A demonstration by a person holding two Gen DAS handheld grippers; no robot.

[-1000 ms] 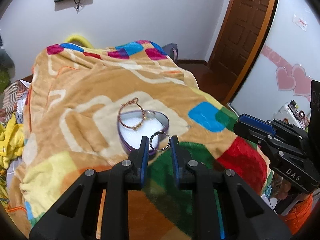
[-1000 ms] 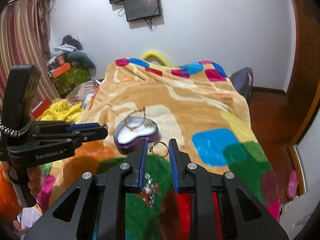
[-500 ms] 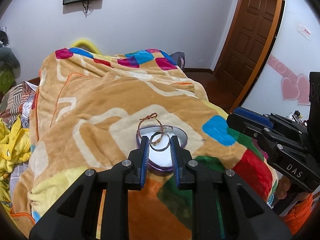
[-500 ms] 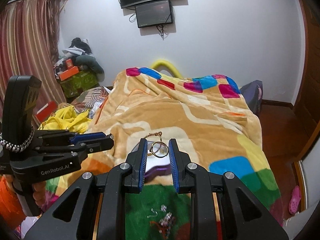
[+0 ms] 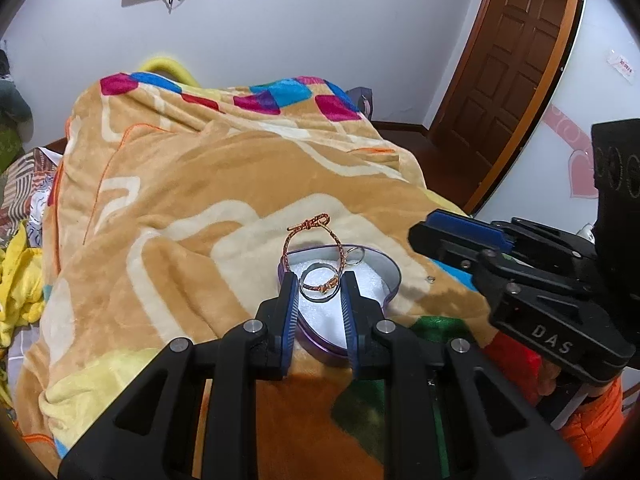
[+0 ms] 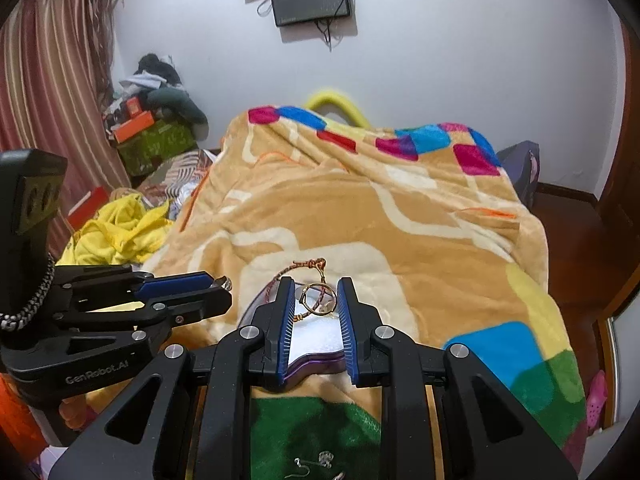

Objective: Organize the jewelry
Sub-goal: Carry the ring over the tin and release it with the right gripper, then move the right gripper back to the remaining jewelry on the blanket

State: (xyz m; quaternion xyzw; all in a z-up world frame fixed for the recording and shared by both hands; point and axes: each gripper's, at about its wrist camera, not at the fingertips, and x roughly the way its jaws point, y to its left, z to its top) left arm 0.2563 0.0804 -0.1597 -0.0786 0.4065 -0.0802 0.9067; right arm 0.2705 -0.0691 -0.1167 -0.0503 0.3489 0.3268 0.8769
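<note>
Left gripper [image 5: 319, 289] jaws grasp a silver ring [image 5: 319, 287]; right gripper [image 6: 318, 296] jaws grasp a gold ring [image 6: 318, 299], both above the heart-shaped box [image 5: 390, 278] on the bed.

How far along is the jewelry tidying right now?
Done: a bracelet rests on the heart tin's rim, and a small ring lies at its far edge. In hand: the left gripper holds a silver ring and the right gripper a gold ring, both over the tin. Left: dropping those in, then the earrings lying on the blanket.
</note>
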